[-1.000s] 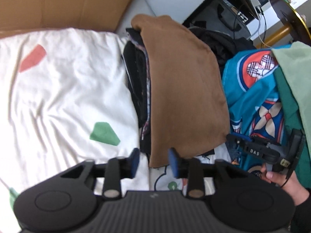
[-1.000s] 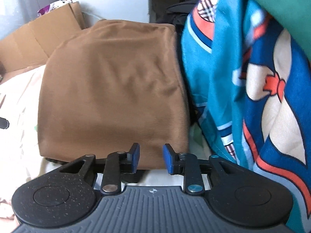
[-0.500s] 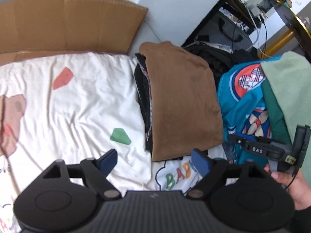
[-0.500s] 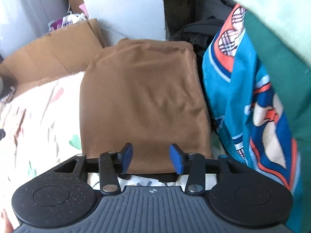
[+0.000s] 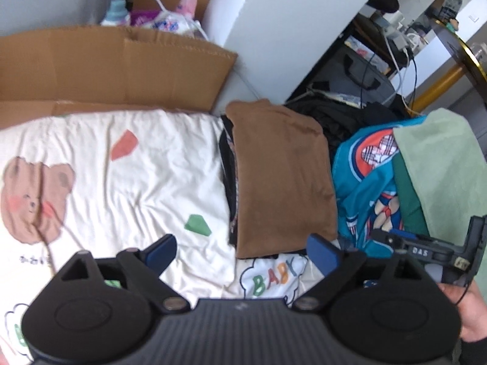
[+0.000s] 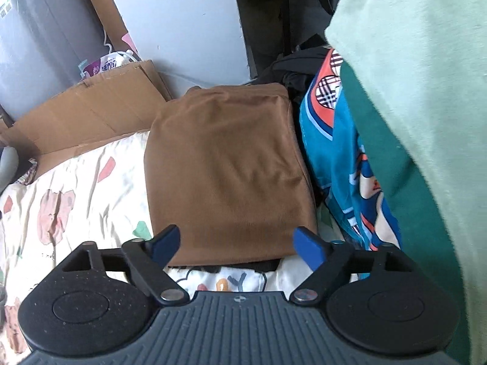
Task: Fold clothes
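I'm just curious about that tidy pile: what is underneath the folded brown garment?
Under the brown garment lies a stack of dark folded clothes, showing only at its edges. The cream printed blanket lies beneath. How many pieces cannot be told.

The white bed sheet [image 5: 127, 188] carries "BABY" in coloured letters. The right gripper [image 5: 426, 252] bears a label reading "DAS".
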`<state>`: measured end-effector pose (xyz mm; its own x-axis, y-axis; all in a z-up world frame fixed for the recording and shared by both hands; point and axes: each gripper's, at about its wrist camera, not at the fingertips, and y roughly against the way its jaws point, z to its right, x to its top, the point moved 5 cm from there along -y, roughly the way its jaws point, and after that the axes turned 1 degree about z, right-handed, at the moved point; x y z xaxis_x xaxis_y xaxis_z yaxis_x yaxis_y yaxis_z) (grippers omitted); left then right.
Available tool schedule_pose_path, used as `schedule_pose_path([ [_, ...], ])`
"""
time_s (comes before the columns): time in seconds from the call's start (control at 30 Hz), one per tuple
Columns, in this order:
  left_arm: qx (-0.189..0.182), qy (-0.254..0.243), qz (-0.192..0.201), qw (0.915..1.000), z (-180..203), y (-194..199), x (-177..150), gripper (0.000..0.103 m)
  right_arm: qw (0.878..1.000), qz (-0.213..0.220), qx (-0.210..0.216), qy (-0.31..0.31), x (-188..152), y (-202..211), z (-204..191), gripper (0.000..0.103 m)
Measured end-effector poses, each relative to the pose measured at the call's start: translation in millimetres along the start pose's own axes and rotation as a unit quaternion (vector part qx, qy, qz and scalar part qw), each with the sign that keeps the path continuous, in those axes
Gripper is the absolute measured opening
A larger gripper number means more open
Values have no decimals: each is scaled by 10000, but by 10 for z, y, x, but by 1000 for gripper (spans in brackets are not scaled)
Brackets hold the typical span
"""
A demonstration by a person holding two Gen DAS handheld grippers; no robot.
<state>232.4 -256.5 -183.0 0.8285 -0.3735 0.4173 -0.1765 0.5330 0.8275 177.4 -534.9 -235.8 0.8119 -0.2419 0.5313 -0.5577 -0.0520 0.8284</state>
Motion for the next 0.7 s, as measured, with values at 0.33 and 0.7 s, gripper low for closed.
schedule_pose_path([
  [0.33, 491, 133, 221, 9985, -15, 729, 97, 96, 9998, -80, 128, -163, 227, 469, -106, 98],
  [0.7, 916, 337, 368, 9945, 113, 1631, -29, 100, 9979, -228, 602, -8, 583, 1156, -462, 102],
])
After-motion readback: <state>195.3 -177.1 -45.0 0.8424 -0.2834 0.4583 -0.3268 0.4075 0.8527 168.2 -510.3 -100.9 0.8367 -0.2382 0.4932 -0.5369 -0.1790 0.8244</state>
